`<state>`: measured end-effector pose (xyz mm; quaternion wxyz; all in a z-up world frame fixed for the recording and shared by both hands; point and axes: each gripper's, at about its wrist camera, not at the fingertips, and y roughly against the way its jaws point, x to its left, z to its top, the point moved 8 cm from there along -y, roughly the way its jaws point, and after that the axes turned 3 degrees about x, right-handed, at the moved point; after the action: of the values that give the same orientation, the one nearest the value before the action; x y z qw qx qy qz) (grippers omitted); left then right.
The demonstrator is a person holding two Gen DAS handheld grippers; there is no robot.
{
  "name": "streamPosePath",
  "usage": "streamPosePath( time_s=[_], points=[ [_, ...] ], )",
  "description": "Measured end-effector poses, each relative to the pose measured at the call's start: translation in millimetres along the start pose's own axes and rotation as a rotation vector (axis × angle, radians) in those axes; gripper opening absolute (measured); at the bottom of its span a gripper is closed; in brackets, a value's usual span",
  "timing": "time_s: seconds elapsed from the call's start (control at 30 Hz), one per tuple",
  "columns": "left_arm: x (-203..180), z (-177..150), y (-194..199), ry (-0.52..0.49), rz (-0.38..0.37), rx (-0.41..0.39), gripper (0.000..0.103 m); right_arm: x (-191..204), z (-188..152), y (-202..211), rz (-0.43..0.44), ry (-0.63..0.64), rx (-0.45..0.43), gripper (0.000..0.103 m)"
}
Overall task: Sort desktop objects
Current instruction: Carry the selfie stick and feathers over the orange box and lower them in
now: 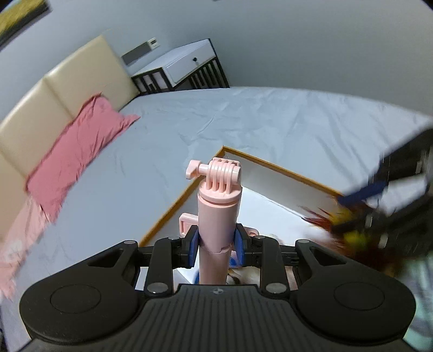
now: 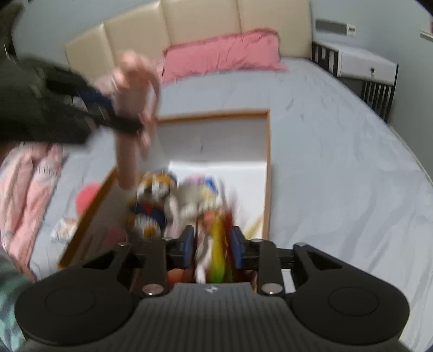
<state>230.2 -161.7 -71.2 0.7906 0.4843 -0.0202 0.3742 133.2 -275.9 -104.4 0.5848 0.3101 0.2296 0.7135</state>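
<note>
**Grippers over the sorting box**

Left gripper (image 1: 216, 243) in my hand pinches a pink selfie-stick handle (image 1: 217, 216) between its blue pads, the handle upright, its mount head pointing at the far side of the grey bed (image 1: 243, 121). Below lies the open white box (image 2: 266, 162) with a wooden rim, resting on the bed. My right gripper (image 2: 212, 247) hangs over the box's near end, jaws parted, a blurred yellow-and-red feathered toy (image 2: 216, 243) between the pads; I cannot tell whether they press it. Plush toys (image 2: 154, 200) crowd the box's near left. A pink pillow (image 2: 222, 52) lies against the far headboard (image 2: 200, 19).
</note>
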Motion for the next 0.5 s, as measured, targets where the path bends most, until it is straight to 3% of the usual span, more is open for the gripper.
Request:
streamPosePath(
  time_s=[0.17,0.3,0.5],
  points=[
    [-5.0,18.9,-43.9,-0.165,0.095,0.027,0.031,-25.7,52.8,-19.5,-0.053,-0.066,-0.062,0.033],
    [-16.2,16.3,-88.8,-0.208,0.035,0.090,0.031,-35.1,75.2,-36.2,-0.069,-0.072,-0.102,0.032],
    [-25.9,7.8,-141.3,-0.294,0.006,0.147,0.031,-54.4,75.0,-53.3,-0.071,-0.105,-0.088,0.033]
  ],
)
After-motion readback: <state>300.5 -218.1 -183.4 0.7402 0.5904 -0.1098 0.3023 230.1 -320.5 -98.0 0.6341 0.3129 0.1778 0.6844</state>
